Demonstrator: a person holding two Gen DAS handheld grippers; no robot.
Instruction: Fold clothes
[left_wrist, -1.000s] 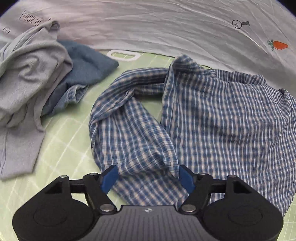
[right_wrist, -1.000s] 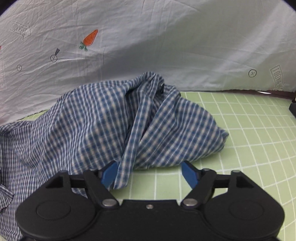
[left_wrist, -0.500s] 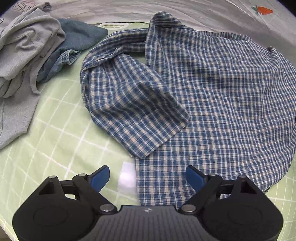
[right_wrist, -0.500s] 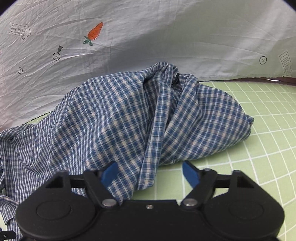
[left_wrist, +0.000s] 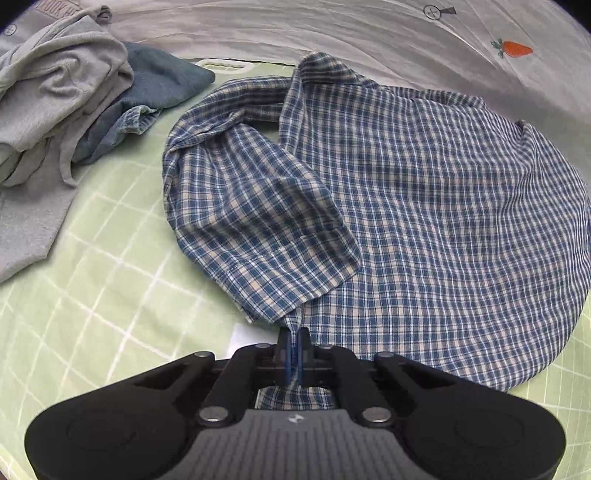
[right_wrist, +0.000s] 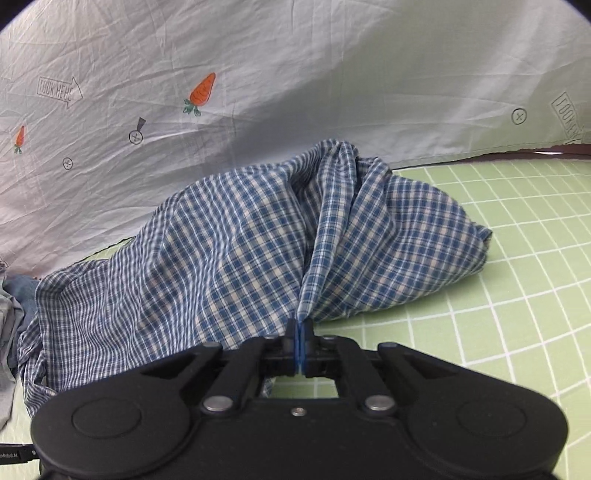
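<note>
My left gripper (left_wrist: 294, 334) was clamped tight on the near hem of the checked shirt (left_wrist: 424, 206), a pinch of blue-and-white cloth caught between the blue pads (left_wrist: 284, 350), with more of the fabric showing under the jaws. My right gripper (right_wrist: 299, 326) was likewise clenched on a fold of the same shirt (right_wrist: 236, 258), the pads pressed together with the cloth rising straight up from them. The shirt lay rumpled on the green grid mat (left_wrist: 92, 295); in the left view it spread wide to the right, with one part folded over itself toward the middle. In the right view it bunched into a hump, peak near the back edge of the mat (right_wrist: 517, 258). A grey garment (left_wrist: 48, 110) sat heaped at the far left of the mat, overlapping a dark blue garment (left_wrist: 162, 74) just beside the shirt but not touching it as far as I could tell. Behind everything hung a wrinkled pale sheet (right_wrist: 332, 92) printed with carrots (right_wrist: 201, 92) and small arrow marks.
</note>
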